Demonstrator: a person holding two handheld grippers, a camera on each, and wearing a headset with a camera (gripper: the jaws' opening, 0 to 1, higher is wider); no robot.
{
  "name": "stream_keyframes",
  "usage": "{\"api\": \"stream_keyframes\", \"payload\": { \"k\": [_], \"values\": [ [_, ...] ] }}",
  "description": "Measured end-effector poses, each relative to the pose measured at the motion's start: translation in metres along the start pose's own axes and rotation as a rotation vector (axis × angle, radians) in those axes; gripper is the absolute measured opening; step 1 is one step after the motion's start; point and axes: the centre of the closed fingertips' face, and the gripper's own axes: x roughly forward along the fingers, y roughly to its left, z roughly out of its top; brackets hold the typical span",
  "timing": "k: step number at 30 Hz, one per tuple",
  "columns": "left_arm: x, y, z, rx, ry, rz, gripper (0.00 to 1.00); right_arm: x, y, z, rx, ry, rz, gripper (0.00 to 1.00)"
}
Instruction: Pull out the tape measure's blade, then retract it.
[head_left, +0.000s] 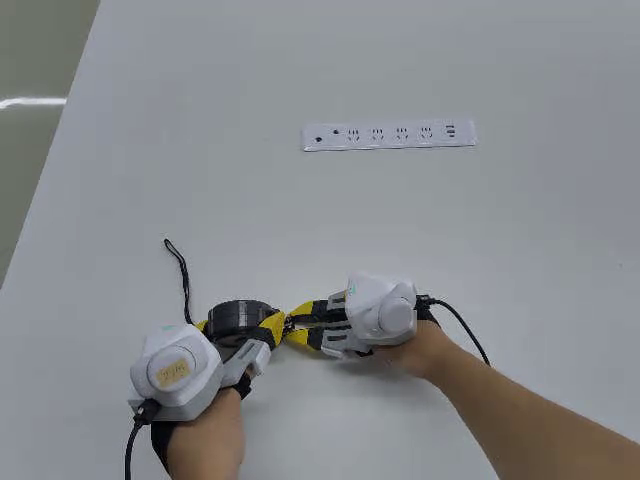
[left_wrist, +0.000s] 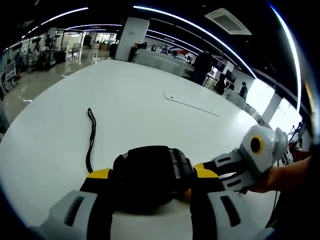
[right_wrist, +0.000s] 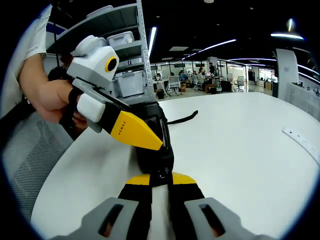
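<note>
Head view: tape measure (head_left: 238, 316) on the counter (head_left: 400, 230), body clamped in my left tool (head_left: 240, 332) as anchor, right tool (head_left: 297, 323) pressed together at its mouth, apparently pinching the blade tip (right_wrist: 161, 171) for the pull.

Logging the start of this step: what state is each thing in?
Tape measure: on table, blade not visibly out.
Strap: lying loose.
Left gripper: shut on tape measure's case.
Right gripper: shut at the tape measure's mouth.
Power strip: flat, nothing plugged in.
</note>
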Motion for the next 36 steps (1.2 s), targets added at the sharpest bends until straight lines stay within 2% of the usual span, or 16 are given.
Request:
{"api": "stream_keyframes", "payload": {
  "k": [5, 18, 25, 36],
  "values": [
    [-0.0001, 0.0003, 0.0001, -0.001, -0.001, -0.002, 0.59, -0.0003, 0.0008, -0.0001, -0.031, 0.002, 0.007, 0.11],
    [0.0002, 0.0002, -0.0006, 0.003, 0.005, -0.005, 0.59, 0.0022, 0.0009, 0.0002, -0.116, 0.028, 0.078, 0.1],
    [-0.0001, 0.0001, -0.0005, 0.008, 0.003, -0.004, 0.59, 0.0031, 0.0012, 0.0008, -0.122, 0.035, 0.095, 0.1],
    [-0.0009, -0.0003, 0.0002, 0.002, -0.002, -0.008, 0.59, 0.0026, 0.0005, 0.0009, -0.093, 0.028, 0.082, 0.12]
  ]
}}
